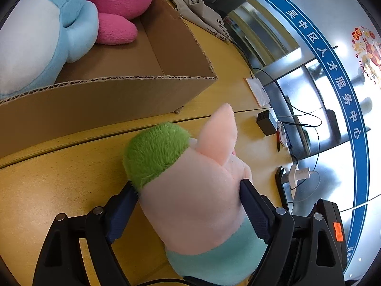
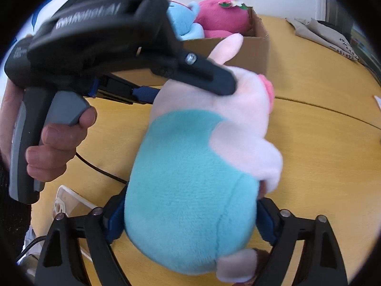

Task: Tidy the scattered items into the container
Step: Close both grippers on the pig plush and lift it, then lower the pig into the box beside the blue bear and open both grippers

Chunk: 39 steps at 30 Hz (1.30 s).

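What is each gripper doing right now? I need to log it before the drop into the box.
Left gripper: closed on the pig plush, at its head.
Right gripper: closed on the same pig plush, at its blue body.

Both wrist views close on pig plush [image 1: 195,190] [image 2: 197,183] between own tongs, facing cardboard box [image 1: 152,54] [image 2: 252,52] beyond; both shared.

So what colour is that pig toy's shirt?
Light turquoise on the pig toy, clearest in the right wrist view.

Bright daylight, window glare, fisheye-warped edges
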Tool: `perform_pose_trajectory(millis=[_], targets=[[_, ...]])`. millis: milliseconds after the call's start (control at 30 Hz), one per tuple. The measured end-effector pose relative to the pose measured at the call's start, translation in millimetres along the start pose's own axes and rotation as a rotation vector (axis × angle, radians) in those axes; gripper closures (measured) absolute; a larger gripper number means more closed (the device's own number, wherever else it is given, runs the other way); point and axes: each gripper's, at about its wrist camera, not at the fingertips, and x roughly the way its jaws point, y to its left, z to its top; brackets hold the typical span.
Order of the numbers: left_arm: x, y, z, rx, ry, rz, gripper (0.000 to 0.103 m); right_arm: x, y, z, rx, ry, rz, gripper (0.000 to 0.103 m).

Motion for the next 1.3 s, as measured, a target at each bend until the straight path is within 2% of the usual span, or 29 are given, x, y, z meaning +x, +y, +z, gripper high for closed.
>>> perform_pose_trajectory(millis=[133, 300, 400, 533, 667, 833, 933, 1033, 1167, 1300], targets=[[-11.0, -10.0, -4.4, 0.035, -0.019, -0.008, 0.027, -6.5, 4.5, -1.0, -0.022, -0.032, -0.015, 0.024], [-49.0, -40.9, -8.2, 0.129, -0.098, 0.029, 0.029, -24.3, 11.5, 0.6, -0.06, -0.098, -0.011, 0.027], [-81.3, -60.9, 0.9, 0.189, -0.176, 0.052, 0.029, -31.3, 12.0, 31.5, -0.085, -0.166, -0.007, 0.027], [-125.6, -82.6, 32.3, 0.272, -0.282, 0.074, 0.029, -39.4, 11.1, 78.7, -0.113, -0.258, 0.0, 0.027], [-157.3, -89.4, 78.7, 0.334, -0.369, 0.123, 0.029, -47.5, 10.2, 125.9, -0.142, -0.35, 0.007, 0.027], [-153.5, -61.3, 148.6, 0.313, -0.386, 0.167, 0.028, -51.2, 7.3, 183.3, -0.173, -0.452, 0.013, 0.027], [-135.9, -38.7, 178.0, 0.289, -0.358, 0.182, 0.028, -18.6, -4.9, 206.5, -0.168, -0.436, 0.005, 0.027], [-103.9, -12.2, 196.4, 0.25, -0.298, 0.203, 0.028, 11.2, -15.3, 206.1, -0.132, -0.385, 0.025, 0.027], [-48.8, 22.4, 202.1, 0.191, -0.184, 0.22, 0.028, 54.3, -23.5, 193.5, -0.069, -0.231, -0.019, 0.025], [-26.3, 16.0, 190.4, 0.27, -0.178, 0.309, 0.028, 58.8, -25.9, 179.8, -0.06, -0.189, -0.084, 0.019]])
